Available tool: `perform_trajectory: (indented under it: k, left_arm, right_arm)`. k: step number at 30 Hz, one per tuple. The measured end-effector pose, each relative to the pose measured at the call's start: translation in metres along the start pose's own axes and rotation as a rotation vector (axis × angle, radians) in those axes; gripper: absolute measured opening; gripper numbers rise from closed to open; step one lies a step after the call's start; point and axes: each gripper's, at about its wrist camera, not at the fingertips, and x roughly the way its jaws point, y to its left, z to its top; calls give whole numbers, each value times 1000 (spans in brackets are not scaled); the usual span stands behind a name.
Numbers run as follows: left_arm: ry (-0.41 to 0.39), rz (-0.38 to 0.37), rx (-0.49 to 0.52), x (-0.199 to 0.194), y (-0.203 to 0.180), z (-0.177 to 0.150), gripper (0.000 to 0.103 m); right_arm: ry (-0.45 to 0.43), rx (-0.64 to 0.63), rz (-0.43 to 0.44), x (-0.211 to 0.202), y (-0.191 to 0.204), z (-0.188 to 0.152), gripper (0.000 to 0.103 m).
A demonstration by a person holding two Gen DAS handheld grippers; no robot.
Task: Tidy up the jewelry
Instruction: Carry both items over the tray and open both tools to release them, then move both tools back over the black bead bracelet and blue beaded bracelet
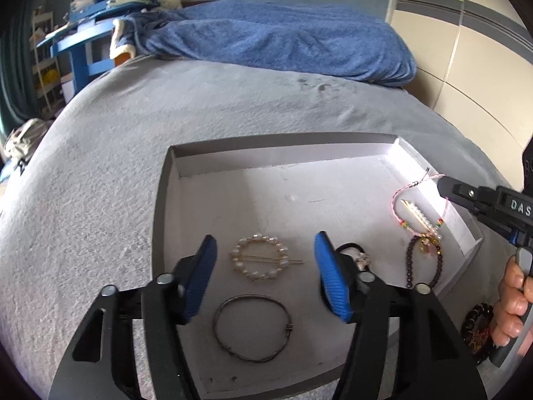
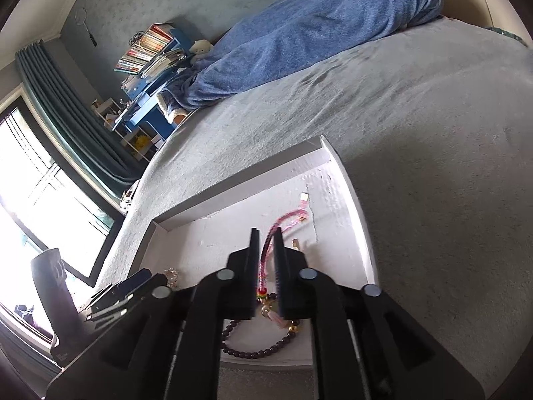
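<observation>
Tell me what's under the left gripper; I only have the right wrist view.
Observer: The left gripper is open, jaws either side of a round pearl-studded brooch with a gold pin.
Operator: Anything nearer its camera?
Observer: A thin dark metal bangle, flat on the white tray floor.
Operator: And my pink cord?
Observer: The pink woven cord bracelet in your right gripper loops around a white pearl bar clip.
</observation>
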Motion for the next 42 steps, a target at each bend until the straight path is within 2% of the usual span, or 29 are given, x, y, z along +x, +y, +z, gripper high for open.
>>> perform_trajectory:
  k: [4,9,12,15,19,24,28,35,42]
  left_arm:
    - [-13,2,26,-2,-6,-1,68]
    - [-33,1,4,-9,-4,0,74]
    - [-40,-6,4,-14,-6,-1,74]
    - [-42,-13,9,-20,-9,-4,75]
    - [-43,-11,33,-30,-15,-12,75]
    - [-61,-15,61,-46,-23,-22,75]
    - [-63,-24,65,-60,-29,-35,75]
    - [-67,-43,69,-87,-33,-55,78]
    - [-40,-52,62,-100,-35,-73,78]
  right_arm:
    - [-8,-7,0,-3,2,0,40]
    - [10,-16,-29,-2,1,-1,47]
    - [47,-37,-62,-1,3,-3,48]
    - [76,-47,-66,-5,6,-7,54]
    - [94,-48,-67,-12,8,-15,55]
    - [60,-28,-45,-29,10,-22,55]
    - [19,-9,-43,-54,10,-31,59]
    - [-7,1,-74,-86,9,-47,63]
    - [-15,-19,-118,-108,13,-62,71]
